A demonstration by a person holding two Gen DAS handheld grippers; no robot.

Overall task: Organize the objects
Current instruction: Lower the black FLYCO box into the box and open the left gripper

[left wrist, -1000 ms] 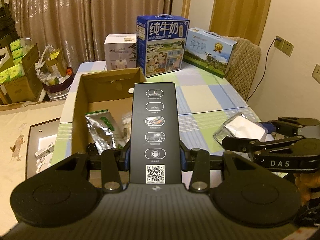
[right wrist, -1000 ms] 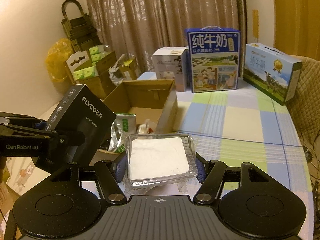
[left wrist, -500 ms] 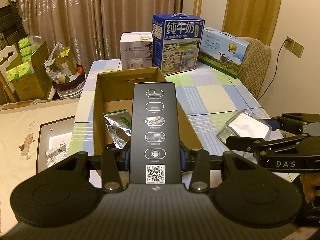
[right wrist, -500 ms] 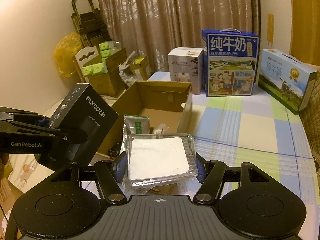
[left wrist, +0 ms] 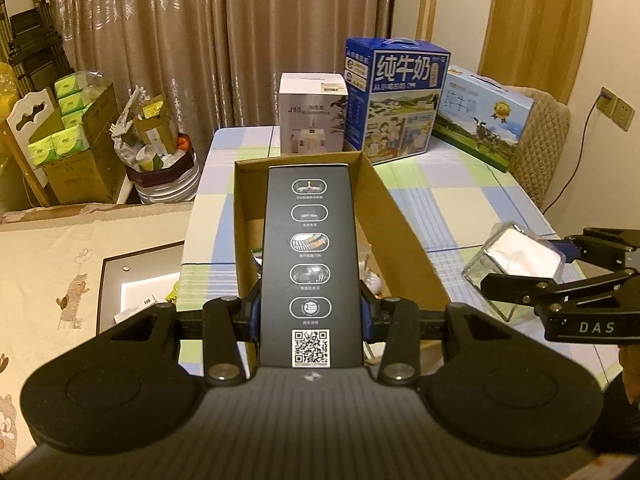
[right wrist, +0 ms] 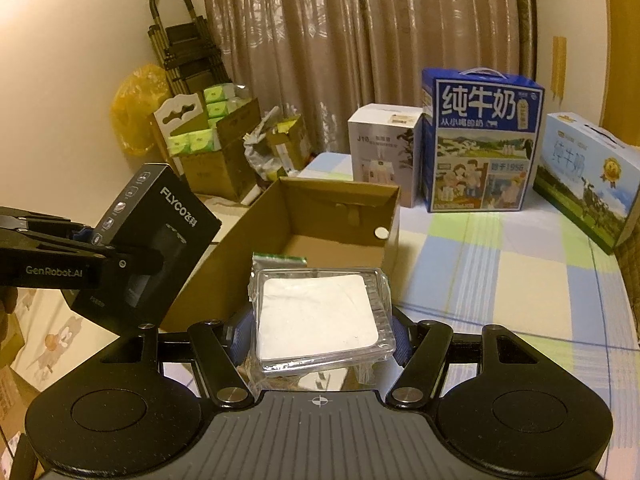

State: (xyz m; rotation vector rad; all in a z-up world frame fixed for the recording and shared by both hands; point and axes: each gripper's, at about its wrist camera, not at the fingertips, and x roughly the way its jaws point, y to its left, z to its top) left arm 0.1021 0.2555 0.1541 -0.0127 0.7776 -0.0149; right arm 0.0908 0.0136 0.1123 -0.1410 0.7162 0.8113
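At centre frame of the left wrist view, a black carton (left wrist: 310, 264) is seen clamped between the fingers of the left tool (left wrist: 310, 312), its long axis running straight ahead, away from the lens. Printed icons and a QR code are shown on its upper face; in the right wrist view the same carton (right wrist: 160, 240) is seen at the left edge, tilted, with "FLYCO" lettering on its side. It is held in the air, touching nothing but the tool.

Directly beyond and below it lies an open cardboard box (left wrist: 400, 232) on the checked table (left wrist: 460, 200). The box's long axis is lined up with the carton's, and the carton's far end is seen over the box's far wall. The left tool is judged the nearer of the two to the box opening; a forward-and-down move would likely place the carton inside.

At the lower centre of the right wrist view, a clear plastic case (right wrist: 320, 316) with a white pad inside is gripped by the right tool (right wrist: 320, 332), flat side up. The box (right wrist: 304, 224) lies ahead and slightly left of it. A green-edged foil packet (right wrist: 280, 258) is visible inside the box.

Milk cartons (right wrist: 480, 140) and a white appliance box (right wrist: 384, 148) stand at the table's far end, well apart from both tools.
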